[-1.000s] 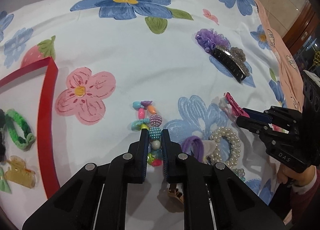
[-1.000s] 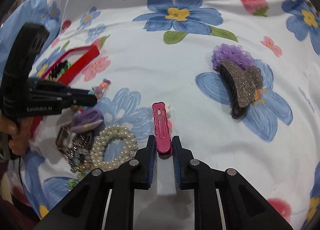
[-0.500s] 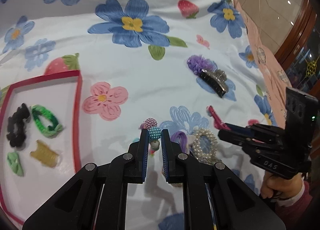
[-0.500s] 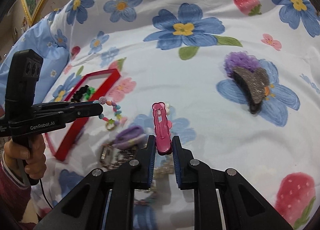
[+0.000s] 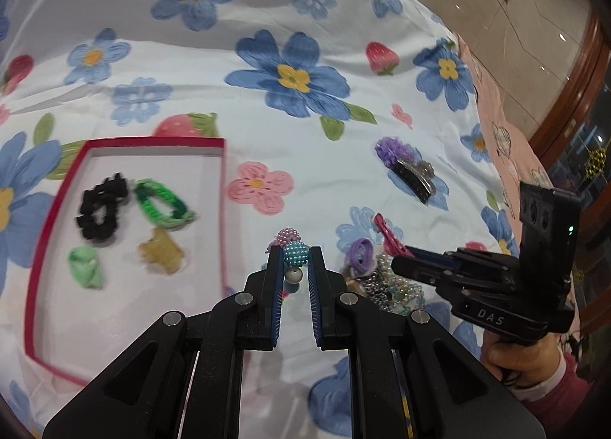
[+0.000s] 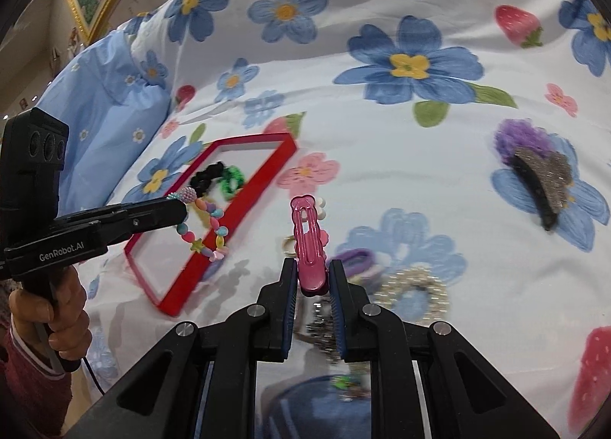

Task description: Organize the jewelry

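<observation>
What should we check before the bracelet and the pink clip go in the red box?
1. Left tongs holding the bead bracelet: ok.
2. Right tongs holding the pink clip: ok.
3. Bracelet off the blanket, dangling free: ok.
4. Red box has bare floor for more: ok.
5. Bracelet fully over the box: not ok, it hangs across the rim.
6. Clip caught on the pile beneath: cannot tell.

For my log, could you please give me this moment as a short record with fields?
surface: floral sheet
left gripper: shut on bead bracelet, lifted, hanging by the tray
right gripper: shut on pink clip, lifted
tray: red rim; holds black scrunchie, green scrunchie, amber clip, green item
on sheet: black claw clip, pearl bracelet
</observation>
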Action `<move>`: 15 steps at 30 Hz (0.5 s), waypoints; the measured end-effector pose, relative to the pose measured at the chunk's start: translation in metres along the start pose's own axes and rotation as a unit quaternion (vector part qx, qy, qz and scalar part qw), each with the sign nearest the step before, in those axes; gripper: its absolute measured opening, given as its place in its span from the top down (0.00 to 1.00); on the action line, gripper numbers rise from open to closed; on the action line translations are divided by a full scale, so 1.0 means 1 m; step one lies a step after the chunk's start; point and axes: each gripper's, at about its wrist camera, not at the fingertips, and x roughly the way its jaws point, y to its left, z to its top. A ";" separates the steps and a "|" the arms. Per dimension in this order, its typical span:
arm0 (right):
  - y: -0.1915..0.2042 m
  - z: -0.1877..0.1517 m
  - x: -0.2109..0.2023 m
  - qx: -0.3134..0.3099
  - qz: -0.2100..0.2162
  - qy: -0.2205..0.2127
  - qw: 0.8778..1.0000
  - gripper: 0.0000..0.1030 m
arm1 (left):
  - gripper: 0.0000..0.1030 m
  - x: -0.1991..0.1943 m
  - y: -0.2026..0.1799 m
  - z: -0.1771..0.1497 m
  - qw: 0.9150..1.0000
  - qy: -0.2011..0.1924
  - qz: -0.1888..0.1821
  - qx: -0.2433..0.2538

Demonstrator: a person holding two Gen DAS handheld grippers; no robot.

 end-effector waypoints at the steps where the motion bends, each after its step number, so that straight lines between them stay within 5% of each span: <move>1: 0.006 0.000 0.003 -0.003 0.005 0.002 1.000 0.84 | 0.89 -0.004 0.005 -0.002 1.000 -0.003 0.002 -0.005; 15: 0.077 0.004 0.034 -0.047 0.056 0.022 0.997 0.84 | 0.89 -0.053 0.064 -0.023 0.996 -0.038 0.036 -0.066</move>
